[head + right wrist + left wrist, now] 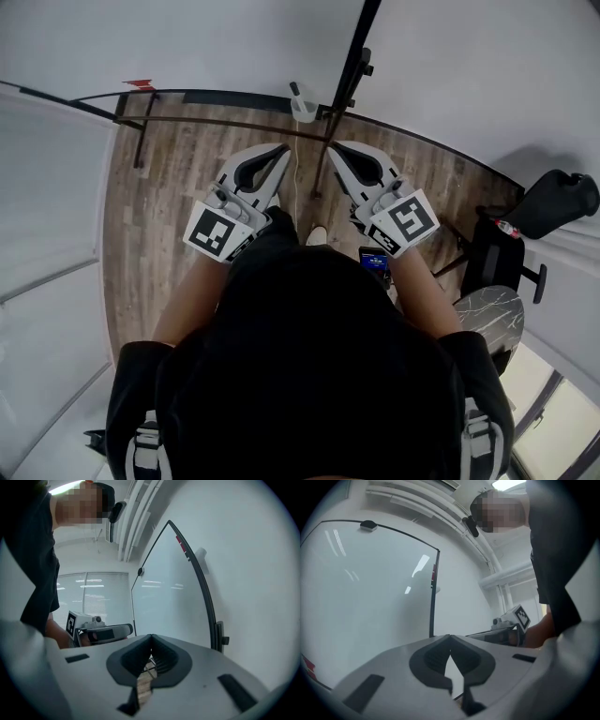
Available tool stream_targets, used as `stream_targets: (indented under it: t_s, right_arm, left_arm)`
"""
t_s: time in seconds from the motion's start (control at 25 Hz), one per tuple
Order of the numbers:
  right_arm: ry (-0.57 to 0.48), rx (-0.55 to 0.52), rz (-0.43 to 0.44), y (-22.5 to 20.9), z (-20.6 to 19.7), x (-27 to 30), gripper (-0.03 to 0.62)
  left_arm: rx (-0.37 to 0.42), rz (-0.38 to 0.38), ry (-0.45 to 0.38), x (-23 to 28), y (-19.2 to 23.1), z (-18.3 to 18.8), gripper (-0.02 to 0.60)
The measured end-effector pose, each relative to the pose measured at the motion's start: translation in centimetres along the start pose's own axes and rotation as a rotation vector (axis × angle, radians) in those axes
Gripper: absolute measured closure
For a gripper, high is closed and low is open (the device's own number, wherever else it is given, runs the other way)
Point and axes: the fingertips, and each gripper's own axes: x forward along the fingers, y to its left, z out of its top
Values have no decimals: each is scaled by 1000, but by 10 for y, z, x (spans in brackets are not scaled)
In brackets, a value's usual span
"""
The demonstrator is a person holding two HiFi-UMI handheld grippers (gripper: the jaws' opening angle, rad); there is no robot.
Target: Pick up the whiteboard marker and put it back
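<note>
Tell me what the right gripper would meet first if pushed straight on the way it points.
Probably the whiteboard: the right gripper, jaws shut and empty, aims at its white face. Nothing shows in between, though the depth is hard to judge.

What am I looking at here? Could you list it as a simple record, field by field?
Place: wood floor, whiteboard ahead
Person: holds one gripper in each hand
Left gripper: jaws together, nothing held
Right gripper: jaws together, nothing held
Marker: a dark stick, likely the marker, stands in a white cup ahead of both grippers
Nearby: black chair and small marble-topped table on the person's right
Task stage: marker not yet picked up
</note>
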Motion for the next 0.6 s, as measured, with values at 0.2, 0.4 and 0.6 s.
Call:
stream_targets:
  t_s: [0.2,0.4,0.6]
  right_arm:
    - [25,-11,-53,-21,-5,32,600]
    - [63,-6,-95,-41,-16,65,600]
    - [110,-8,-146,-55,-24,93,600]
  left_arm:
    - [-20,-34,14,10,34,-6,578]
    - [-22,-68,28,21,68,-15,578]
    - [-19,-110,65,29,97,-24,578]
